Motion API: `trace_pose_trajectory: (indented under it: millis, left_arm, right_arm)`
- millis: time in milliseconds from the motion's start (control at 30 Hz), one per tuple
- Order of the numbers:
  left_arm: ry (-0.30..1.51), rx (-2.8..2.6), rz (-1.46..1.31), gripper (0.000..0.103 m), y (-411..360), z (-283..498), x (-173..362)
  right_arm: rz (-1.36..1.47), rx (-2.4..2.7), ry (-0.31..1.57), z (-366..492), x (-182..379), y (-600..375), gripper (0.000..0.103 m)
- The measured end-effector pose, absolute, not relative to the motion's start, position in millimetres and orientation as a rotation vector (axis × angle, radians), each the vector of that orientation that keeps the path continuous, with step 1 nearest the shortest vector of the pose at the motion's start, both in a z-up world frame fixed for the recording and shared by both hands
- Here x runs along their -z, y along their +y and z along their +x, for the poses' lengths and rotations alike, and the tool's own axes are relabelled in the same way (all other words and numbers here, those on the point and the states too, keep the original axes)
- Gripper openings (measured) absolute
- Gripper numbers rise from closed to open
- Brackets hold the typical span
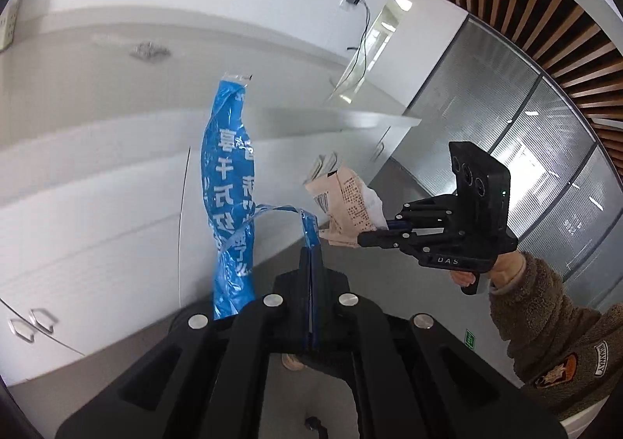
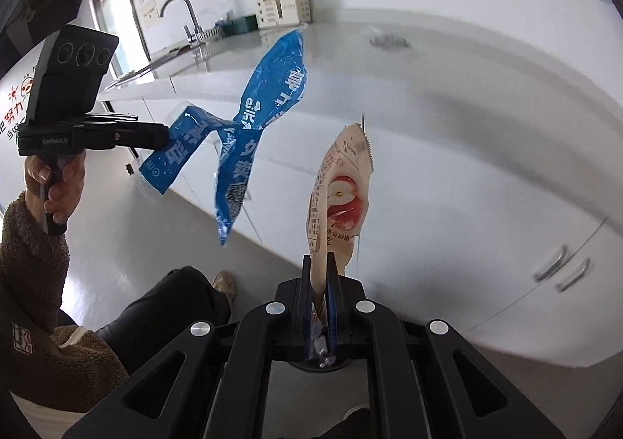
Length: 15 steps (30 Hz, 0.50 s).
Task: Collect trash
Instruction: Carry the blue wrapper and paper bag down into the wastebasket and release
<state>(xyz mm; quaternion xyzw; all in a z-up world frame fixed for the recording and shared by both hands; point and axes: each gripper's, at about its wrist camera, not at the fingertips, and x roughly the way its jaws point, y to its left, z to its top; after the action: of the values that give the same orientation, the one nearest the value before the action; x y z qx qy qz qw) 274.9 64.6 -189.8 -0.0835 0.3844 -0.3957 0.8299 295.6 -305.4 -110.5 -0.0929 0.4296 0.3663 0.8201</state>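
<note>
Two wrappers, both in the air before the white cabinets [image 2: 447,174]: left gripper [image 1: 311,244] clamped on one blue wrapper [image 1: 227,182], right gripper [image 2: 320,263] pinching one beige wrapper [image 2: 338,197].

Black plastic fingers [image 1: 307,271] with silver screws [image 1: 272,300], brown fleece sleeve [image 1: 545,322], embroidered patch [image 1: 557,374], bare hand [image 2: 54,182].

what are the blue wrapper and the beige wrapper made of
Blue wrapper: likely thin glossy plastic film, since it twists, creases and has a clear sealed edge. Beige wrapper: matte and paper-like, with a serrated edge; possibly printed plastic laminate.
</note>
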Motion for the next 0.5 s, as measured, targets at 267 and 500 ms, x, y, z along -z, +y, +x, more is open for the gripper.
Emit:
trace_pose_trajectory:
  millis: [267,500]
  left_arm:
    - [0.999,0.83,-0.212,0.001,65.3,302.3,285.7]
    - [1.154,0.811,-0.219,0.001,57.8,330.1,367.7]
  right_arm:
    - [-0.147,-0.791,1.06,308.1,209.6,-282.3,0.011]
    - [-0.093,-0.789,1.201,326.7,297.0,-258.6,0.011]
